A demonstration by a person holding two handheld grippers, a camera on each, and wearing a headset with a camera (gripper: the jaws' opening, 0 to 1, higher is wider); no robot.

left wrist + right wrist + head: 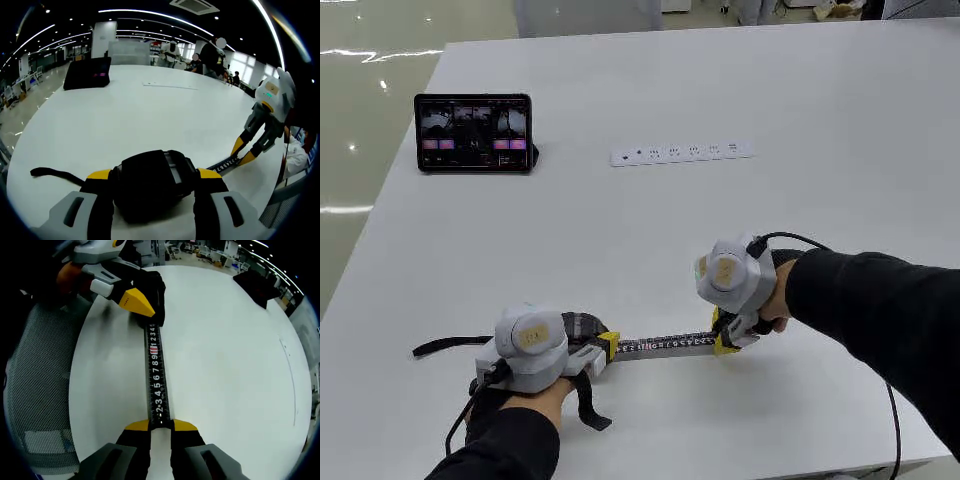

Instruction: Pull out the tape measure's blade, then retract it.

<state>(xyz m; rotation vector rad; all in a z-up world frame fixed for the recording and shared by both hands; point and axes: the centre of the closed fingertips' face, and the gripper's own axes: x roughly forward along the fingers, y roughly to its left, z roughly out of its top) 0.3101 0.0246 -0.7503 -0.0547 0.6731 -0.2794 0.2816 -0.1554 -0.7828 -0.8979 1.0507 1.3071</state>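
Note:
A black tape measure case (152,182) sits between the yellow-tipped jaws of my left gripper (155,175), which is shut on it at the table's near left (582,350). Its numbered blade (156,375) runs out across the white table (665,345) to my right gripper (160,426), which is shut on the blade's end (725,340). About a dozen centimetre marks show on the blade. A black wrist strap (445,345) trails left from the case.
A dark tablet (473,132) stands propped at the far left of the table. A white power strip (680,153) lies at the far middle. The table's near edge runs just below my hands. People stand beyond the table's far side (212,50).

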